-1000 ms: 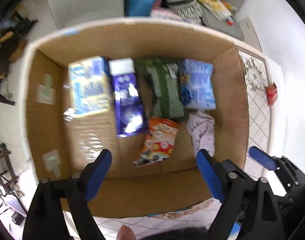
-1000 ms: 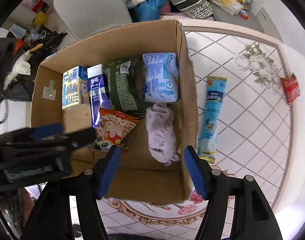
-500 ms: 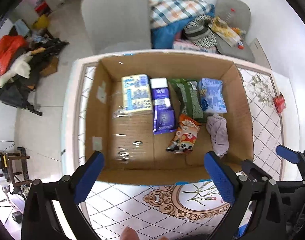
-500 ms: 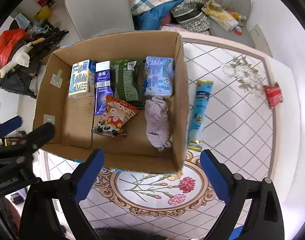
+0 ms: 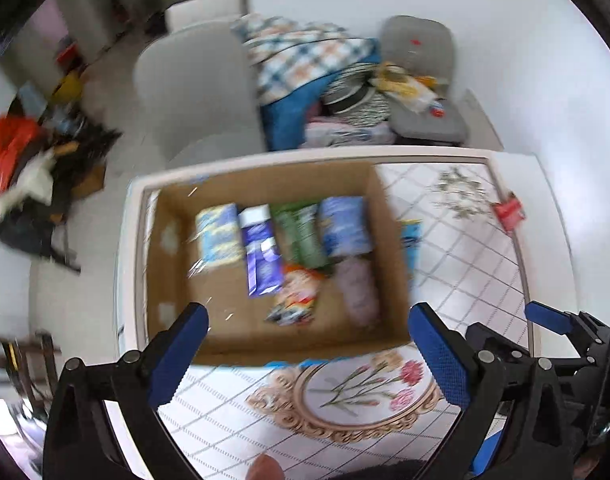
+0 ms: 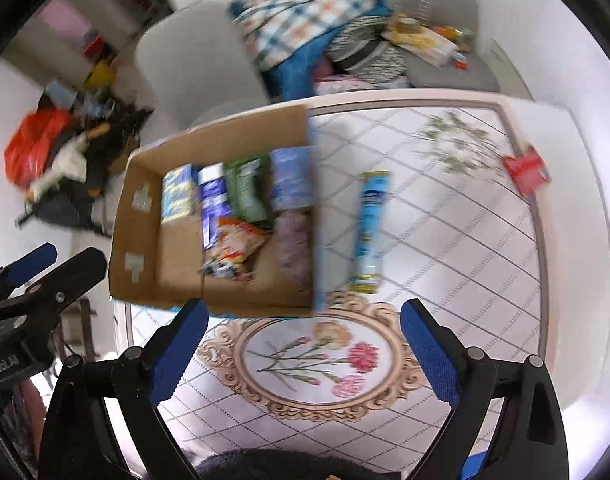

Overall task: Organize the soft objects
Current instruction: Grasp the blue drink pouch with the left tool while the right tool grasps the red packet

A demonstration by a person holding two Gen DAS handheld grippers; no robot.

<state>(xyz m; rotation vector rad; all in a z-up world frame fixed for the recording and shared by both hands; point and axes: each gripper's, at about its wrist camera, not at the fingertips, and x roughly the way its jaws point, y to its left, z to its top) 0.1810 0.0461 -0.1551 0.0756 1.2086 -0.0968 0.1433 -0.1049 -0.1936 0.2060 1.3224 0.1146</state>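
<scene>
An open cardboard box (image 5: pixel 389 236) (image 6: pixel 133 232) stands on the patterned table. It holds several soft packs, an orange snack bag (image 5: pixel 295 296) (image 6: pixel 233 248) and a lilac cloth (image 5: pixel 359 288) (image 6: pixel 295 248). A long blue pack (image 6: pixel 369 224) lies on the table right of the box, its top showing in the left wrist view (image 5: pixel 409 240). A small red pack (image 6: pixel 527 168) (image 5: pixel 509 212) lies at the far right. My left gripper (image 5: pixel 307 344) and right gripper (image 6: pixel 303 340) are open and empty, held back above the table's front part.
The table (image 5: pixel 465 288) has a floral medallion (image 6: pixel 313 364) near the front. Behind it stand a grey chair (image 5: pixel 197 88) and a seat piled with blankets and bags (image 6: pixel 325 32). Clutter lies on the floor at left (image 6: pixel 53 152).
Both grippers have pulled back and up from the box, staying open. The box and table now look smaller and farther. The items in the box have not moved.
</scene>
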